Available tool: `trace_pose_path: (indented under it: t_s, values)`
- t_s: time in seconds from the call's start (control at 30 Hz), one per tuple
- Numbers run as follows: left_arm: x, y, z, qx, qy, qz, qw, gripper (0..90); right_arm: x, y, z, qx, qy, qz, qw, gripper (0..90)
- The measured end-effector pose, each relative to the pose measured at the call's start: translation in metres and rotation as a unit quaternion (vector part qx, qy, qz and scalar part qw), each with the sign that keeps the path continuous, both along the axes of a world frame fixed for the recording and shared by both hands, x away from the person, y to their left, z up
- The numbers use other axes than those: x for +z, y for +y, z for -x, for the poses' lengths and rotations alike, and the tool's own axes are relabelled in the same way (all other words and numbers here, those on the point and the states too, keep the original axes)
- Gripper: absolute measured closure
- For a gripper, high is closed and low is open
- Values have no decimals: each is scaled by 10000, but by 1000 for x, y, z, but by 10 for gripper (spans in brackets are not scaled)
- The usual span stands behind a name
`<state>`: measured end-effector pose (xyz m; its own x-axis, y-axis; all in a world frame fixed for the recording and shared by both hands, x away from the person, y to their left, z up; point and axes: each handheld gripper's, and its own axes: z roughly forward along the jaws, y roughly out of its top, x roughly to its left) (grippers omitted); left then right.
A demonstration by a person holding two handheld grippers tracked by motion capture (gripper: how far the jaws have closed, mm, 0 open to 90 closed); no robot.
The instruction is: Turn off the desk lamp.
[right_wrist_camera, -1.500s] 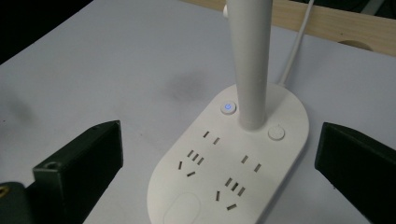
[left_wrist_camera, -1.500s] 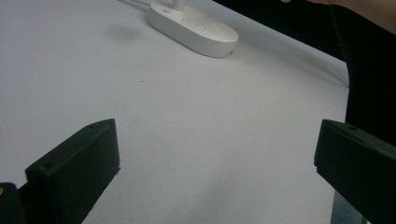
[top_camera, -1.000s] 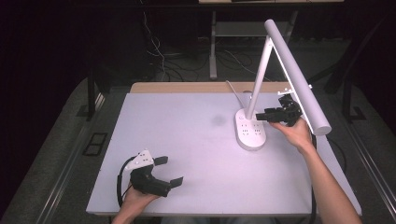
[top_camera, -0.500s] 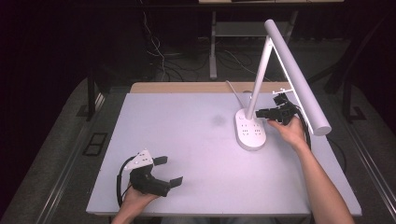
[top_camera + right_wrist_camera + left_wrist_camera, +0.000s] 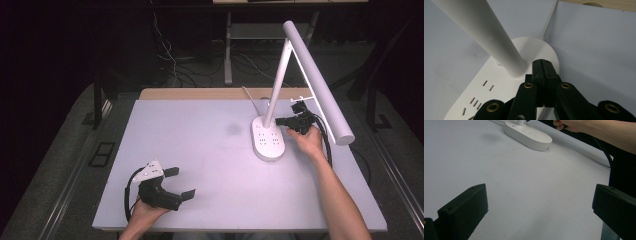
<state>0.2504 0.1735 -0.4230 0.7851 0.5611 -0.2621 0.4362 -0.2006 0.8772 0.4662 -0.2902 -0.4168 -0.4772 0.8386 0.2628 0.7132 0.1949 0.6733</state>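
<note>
A white desk lamp stands on the table's right half, with an oval base point(image 5: 270, 144) that carries socket slots, a slanted post point(image 5: 279, 80) and a long bar head point(image 5: 320, 87). My right gripper point(image 5: 278, 120) is shut with nothing in it. Its tips point(image 5: 544, 65) hover close beside the foot of the post point(image 5: 486, 35), over the rear of the base point(image 5: 481, 97). My left gripper point(image 5: 181, 182) rests at the table's front left, open, with bare table between its jaws point(image 5: 539, 207). The lamp base point(image 5: 527, 135) lies far ahead of it.
The lamp's white cord point(image 5: 549, 20) runs off the table's far edge. The bar head hangs over my right hand point(image 5: 306, 142) and forearm. The grey tabletop point(image 5: 210, 135) spreads between the grippers. Dark floor and cables lie beyond.
My right gripper has edged slightly left, closer to the lamp post. The left gripper has stayed in place.
</note>
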Motion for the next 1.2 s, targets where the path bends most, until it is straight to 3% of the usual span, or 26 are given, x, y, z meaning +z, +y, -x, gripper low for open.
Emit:
trace_pose_path:
  t_s: [0.6, 0.97, 1.2]
  values:
    - [-1, -1, 0, 1, -3, -36, 10000, 0, -9, 4, -3, 47, 44, -102, 9999, 900]
    - [-1, 0, -1, 13, 3, -29, 10000, 0, -6, 11, -1, -33, -114, 108, 9999, 900]
    - [-1, 0, 0, 11, 2, -29, 10000, 0, -6, 13, -2, -28, -83, 141, 9999, 900]
